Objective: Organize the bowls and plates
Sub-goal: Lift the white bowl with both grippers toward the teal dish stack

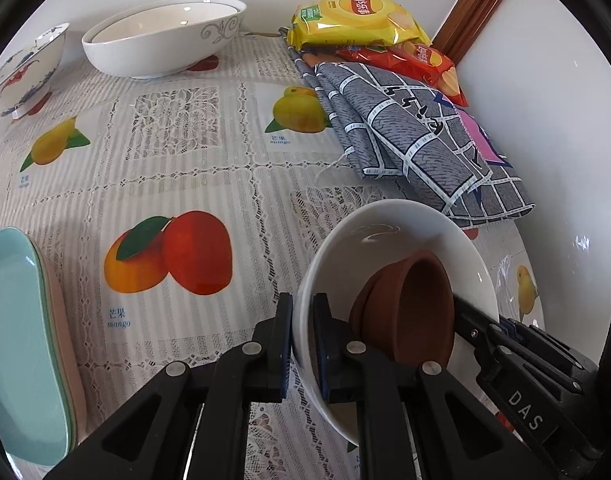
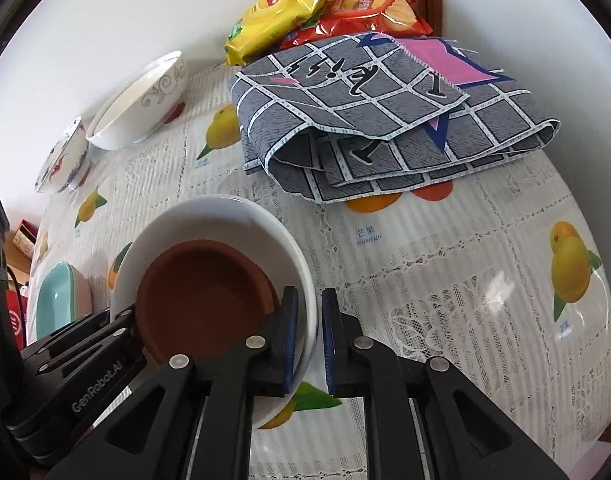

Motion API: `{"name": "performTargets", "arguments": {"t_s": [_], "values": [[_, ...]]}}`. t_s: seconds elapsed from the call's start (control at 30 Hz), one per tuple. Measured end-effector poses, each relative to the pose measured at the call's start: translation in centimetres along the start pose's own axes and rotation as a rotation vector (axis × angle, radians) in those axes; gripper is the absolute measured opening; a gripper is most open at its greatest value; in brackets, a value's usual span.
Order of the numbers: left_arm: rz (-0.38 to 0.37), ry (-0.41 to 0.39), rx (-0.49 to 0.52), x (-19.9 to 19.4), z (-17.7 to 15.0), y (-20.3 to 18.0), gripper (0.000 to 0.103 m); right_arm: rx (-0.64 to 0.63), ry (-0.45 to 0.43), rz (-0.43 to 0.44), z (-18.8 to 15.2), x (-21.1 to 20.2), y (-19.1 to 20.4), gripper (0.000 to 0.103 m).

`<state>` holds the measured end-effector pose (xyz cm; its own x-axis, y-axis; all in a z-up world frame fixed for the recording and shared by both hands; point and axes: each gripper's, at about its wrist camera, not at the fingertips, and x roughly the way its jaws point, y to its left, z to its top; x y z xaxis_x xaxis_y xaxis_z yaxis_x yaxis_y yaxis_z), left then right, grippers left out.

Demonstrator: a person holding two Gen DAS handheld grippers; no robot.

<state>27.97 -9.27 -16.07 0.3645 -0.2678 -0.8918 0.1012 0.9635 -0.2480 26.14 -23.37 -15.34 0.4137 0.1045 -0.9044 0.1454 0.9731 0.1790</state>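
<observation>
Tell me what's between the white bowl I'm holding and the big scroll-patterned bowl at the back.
Only bare fruit-print tablecloth; nothing stands between the white bowl and the scroll-patterned bowl. The left wrist view shows that stretch best.

Open tablecloth (image 1: pixel 177 184) lies mid-table; folded cloth (image 1: pixel 417 136), large bowl (image 1: pixel 161 40) and stacked plates (image 1: pixel 21 344) border it.
</observation>
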Motion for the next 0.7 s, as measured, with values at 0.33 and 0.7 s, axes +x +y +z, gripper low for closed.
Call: {"name": "performTargets", "arguments": {"t_s": [0.33, 0.7], "values": [[0.001, -0.023, 0.029, 0.1, 0.1, -0.1, 0.01, -0.025, -0.057, -0.032, -0.4, -0.1, 0.7, 0.008], [0.013, -0.037, 0.019, -1.3, -0.3, 0.7, 0.01, 0.047, -0.06, 0.018, -1.1, -0.7, 0.6, 0.008]]}}
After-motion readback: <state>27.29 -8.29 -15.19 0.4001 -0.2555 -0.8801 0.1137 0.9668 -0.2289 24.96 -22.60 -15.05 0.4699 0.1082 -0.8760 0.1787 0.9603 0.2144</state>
